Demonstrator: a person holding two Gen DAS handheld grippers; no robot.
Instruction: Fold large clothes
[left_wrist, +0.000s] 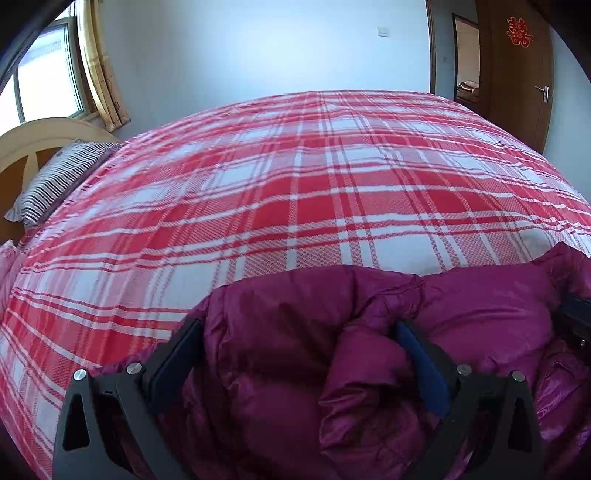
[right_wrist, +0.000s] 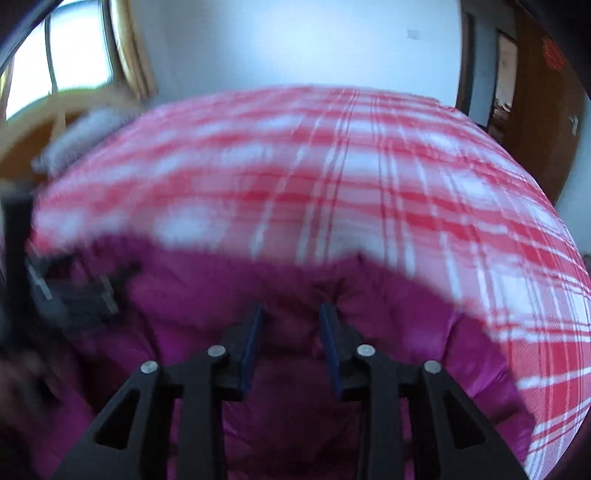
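A shiny magenta puffer jacket (left_wrist: 369, 332) lies on the near part of a bed with a red and white plaid cover (left_wrist: 295, 177). My left gripper (left_wrist: 299, 332) is wide open, its fingers either side of a thick bunch of the jacket. The right gripper's body shows at the right edge of the left wrist view (left_wrist: 576, 317). In the blurred right wrist view, my right gripper (right_wrist: 291, 317) stands partly open over the jacket (right_wrist: 388, 314), with jacket fabric between its pads; the grip is unclear. The left gripper shows there at the left (right_wrist: 74, 291).
A striped pillow (left_wrist: 59, 181) and a wooden headboard (left_wrist: 33, 136) are at the far left. A window with a yellow curtain (left_wrist: 99, 70) is behind them. A brown door (left_wrist: 517, 74) stands at the far right. A white wall lies beyond the bed.
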